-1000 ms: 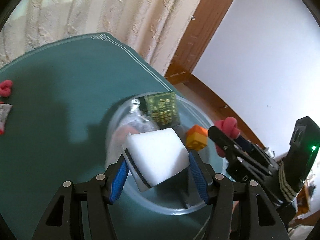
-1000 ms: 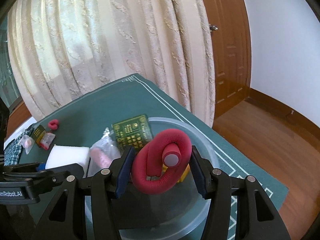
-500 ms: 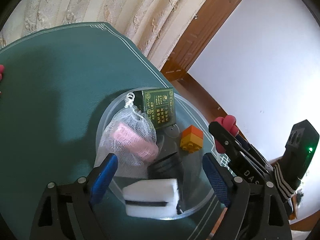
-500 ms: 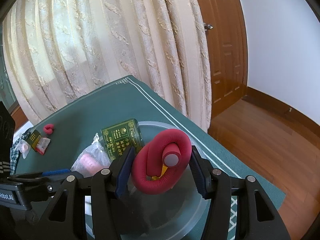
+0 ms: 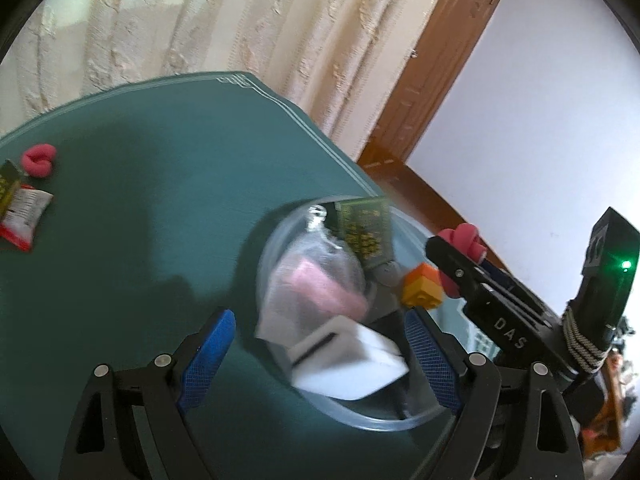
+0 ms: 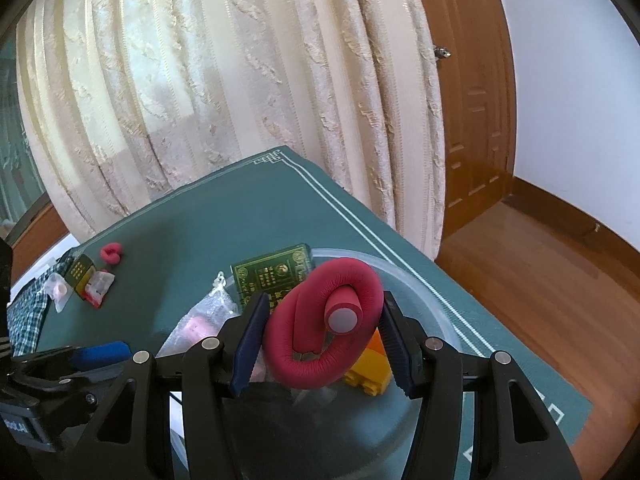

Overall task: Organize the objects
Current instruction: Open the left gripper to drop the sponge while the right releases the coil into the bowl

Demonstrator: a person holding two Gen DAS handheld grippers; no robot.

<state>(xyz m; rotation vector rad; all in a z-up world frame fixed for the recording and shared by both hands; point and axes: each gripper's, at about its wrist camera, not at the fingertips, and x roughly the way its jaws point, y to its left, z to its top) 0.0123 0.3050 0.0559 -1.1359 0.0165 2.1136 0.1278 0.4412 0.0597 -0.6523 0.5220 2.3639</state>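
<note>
Left gripper point(image 5: 320, 354): jaws spread wide, nothing pressed between the blue pads; poised over the near rim of the clear bowl point(image 5: 276, 240).
White sponge point(image 5: 352, 368): lies in the bowl's near part, between and just beyond the left gripper's fingers, touching neither pad; a dark stripe runs along one edge.
Mesh pouch point(image 5: 316, 280): in the bowl beside the sponge, pink block inside.
Green card point(image 5: 366, 232): at the bowl's far side.
Orange brick point(image 5: 422, 290): in the bowl, toward the right gripper.
Right gripper point(image 6: 322, 340): clamped on a red foam twist point(image 6: 320, 324), held above the bowl; both pads press on its sides.
Counter point(image 5: 160, 184): green cloth with pale border lines.
Small red foam piece point(image 5: 39, 160): on the counter, well apart from the bowl, near a snack packet point(image 5: 22, 216).
Backdrop: cream curtain point(image 6: 240, 80), wooden door point(image 6: 472, 100).
</note>
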